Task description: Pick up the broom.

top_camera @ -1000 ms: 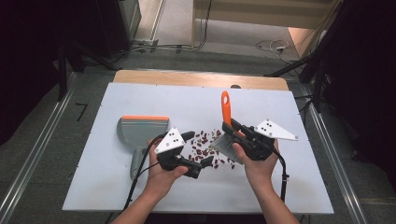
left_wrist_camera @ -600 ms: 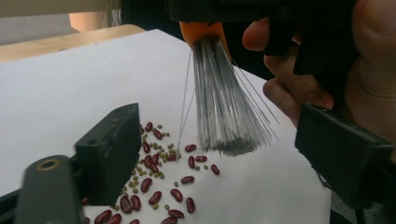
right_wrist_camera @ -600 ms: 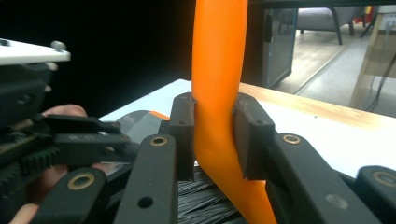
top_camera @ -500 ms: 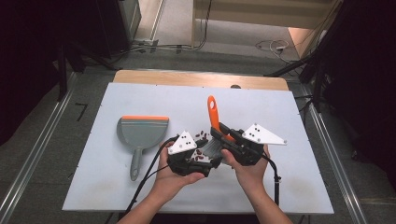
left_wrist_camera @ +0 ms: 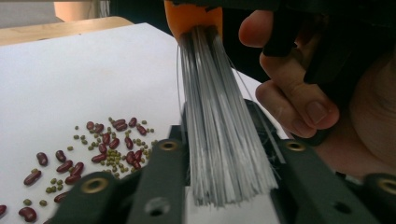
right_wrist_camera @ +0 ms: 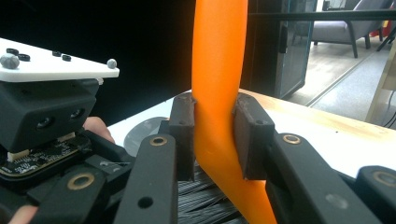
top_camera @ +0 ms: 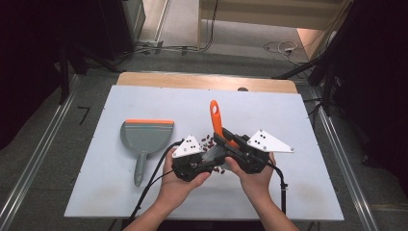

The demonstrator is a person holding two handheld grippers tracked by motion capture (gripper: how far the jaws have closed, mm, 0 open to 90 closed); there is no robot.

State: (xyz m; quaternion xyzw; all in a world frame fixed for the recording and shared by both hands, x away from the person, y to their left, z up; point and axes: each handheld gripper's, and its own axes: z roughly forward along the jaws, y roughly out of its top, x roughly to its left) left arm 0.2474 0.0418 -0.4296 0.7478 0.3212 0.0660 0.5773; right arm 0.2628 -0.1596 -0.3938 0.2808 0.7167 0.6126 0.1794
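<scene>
Both hands come in from the bottom edge of the high view, forearms cut off, and meet at the counter's (top_camera: 120, 192) near middle. Left tool (left_wrist_camera: 229, 168) has just been closing and now has its jaws against the grey bristles (left_wrist_camera: 219, 140) of the brush; bristle tips hide the pads, so pinch looks real but contact is partly covered. From above, left tool (top_camera: 204, 166) is mostly hidden under its white plate and the hand. Right tool (right_wrist_camera: 215, 140) pinches the brush's orange handle (right_wrist_camera: 219, 70), pads pressed on both sides; the handle runs off the top of that view. In the high view the right tool (top_camera: 231, 147) sits under its plate, with the handle (top_camera: 216, 118) sticking out away from the person. Beans (left_wrist_camera: 109, 149), red and small green, lie on the counter just left of the bristles; from above the beans (top_camera: 208, 141) are half covered by the tools. Dustpan (top_camera: 143, 137) lies farther left, apart, untouched. In the right gripper view only a blurred grey sliver of the dustpan (right_wrist_camera: 144, 128) shows.
</scene>
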